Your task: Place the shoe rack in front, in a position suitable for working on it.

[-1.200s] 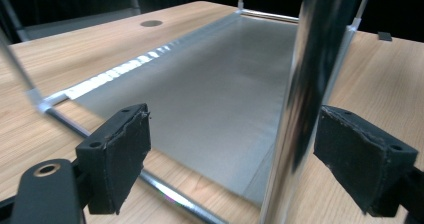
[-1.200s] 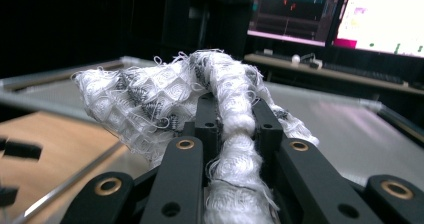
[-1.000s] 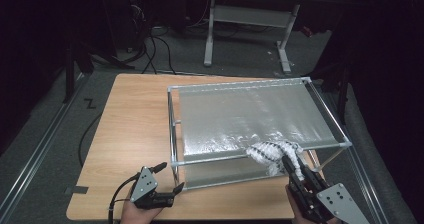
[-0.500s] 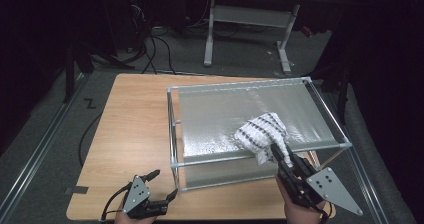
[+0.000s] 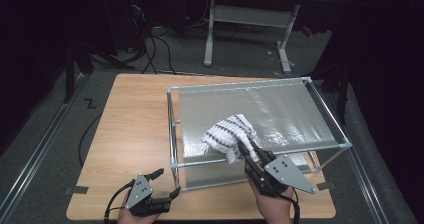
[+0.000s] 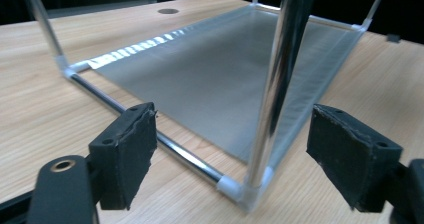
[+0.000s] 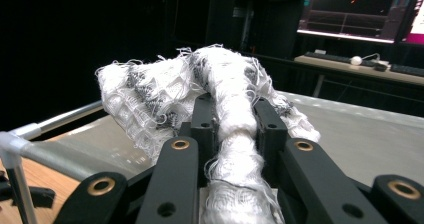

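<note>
A white cloth with dark stripes [image 5: 229, 132] lies bunched on the front of the grey mesh top of a metal rack [image 5: 240, 84]. My right gripper [image 5: 246, 150] comes in over the rack's front rail and is shut on a twisted strand of the cloth [image 7: 165, 89]. Its jaws have just eased apart slightly, and the strand is still pinched between the pads of the right gripper [image 7: 233, 109]. My left gripper [image 5: 167, 181] is open at the rack's front left corner. In its own view the left gripper [image 6: 230, 154] has the corner post [image 6: 280, 69] standing between the jaws, untouched.
The rack stands on a wooden table [image 5: 130, 114], with bare wood to its left. A lower grey mesh shelf [image 6: 215, 79] sits near table level inside the frame. Cables and another desk's legs [image 5: 210, 34] lie on the floor beyond. A monitor [image 7: 350, 14] glows far off.
My right gripper has carried the cloth left and a little farther in over the rack top. The left gripper has stayed at the front left corner.
</note>
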Demonstrator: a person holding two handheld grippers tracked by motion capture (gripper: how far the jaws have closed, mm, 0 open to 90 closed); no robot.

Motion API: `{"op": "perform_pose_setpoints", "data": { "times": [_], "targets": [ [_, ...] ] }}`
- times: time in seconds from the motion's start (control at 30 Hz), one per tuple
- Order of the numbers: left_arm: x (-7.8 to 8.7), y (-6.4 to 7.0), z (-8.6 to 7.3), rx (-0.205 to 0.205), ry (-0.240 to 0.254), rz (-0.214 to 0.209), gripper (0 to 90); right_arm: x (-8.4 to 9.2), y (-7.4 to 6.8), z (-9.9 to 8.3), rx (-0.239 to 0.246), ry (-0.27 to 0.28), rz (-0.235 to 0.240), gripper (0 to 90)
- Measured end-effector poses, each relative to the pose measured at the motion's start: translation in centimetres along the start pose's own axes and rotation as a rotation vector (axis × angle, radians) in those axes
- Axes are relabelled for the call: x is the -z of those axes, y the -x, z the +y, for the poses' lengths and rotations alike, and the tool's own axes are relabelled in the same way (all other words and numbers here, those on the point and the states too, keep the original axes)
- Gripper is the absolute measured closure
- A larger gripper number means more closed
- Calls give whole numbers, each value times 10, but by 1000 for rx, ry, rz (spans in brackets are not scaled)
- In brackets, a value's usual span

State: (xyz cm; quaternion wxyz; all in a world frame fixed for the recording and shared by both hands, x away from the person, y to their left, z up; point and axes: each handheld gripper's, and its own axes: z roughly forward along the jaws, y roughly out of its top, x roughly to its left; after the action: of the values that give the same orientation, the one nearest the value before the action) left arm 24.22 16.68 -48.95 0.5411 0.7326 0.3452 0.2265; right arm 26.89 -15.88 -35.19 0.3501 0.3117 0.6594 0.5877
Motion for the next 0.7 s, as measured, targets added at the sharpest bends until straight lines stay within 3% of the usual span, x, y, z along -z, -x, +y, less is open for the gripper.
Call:
{"op": "perform_pose_setpoints", "data": {
  "times": [0.23,0.33,0.53,0.7],
  "targets": [
    [-4,5,3,-35,4,-21,234,-22,-23,21,19,9,15,738],
    [-3,4,4,-30,9,-23,234,-30,-31,26,18,9,19,719],
    [-3,2,4,-27,9,-22,237,-51,-47,12,-2,-83,53,660],
    [-1,2,4,-32,11,-20,241,-52,-56,4,19,-103,79,540]
  ]
}}
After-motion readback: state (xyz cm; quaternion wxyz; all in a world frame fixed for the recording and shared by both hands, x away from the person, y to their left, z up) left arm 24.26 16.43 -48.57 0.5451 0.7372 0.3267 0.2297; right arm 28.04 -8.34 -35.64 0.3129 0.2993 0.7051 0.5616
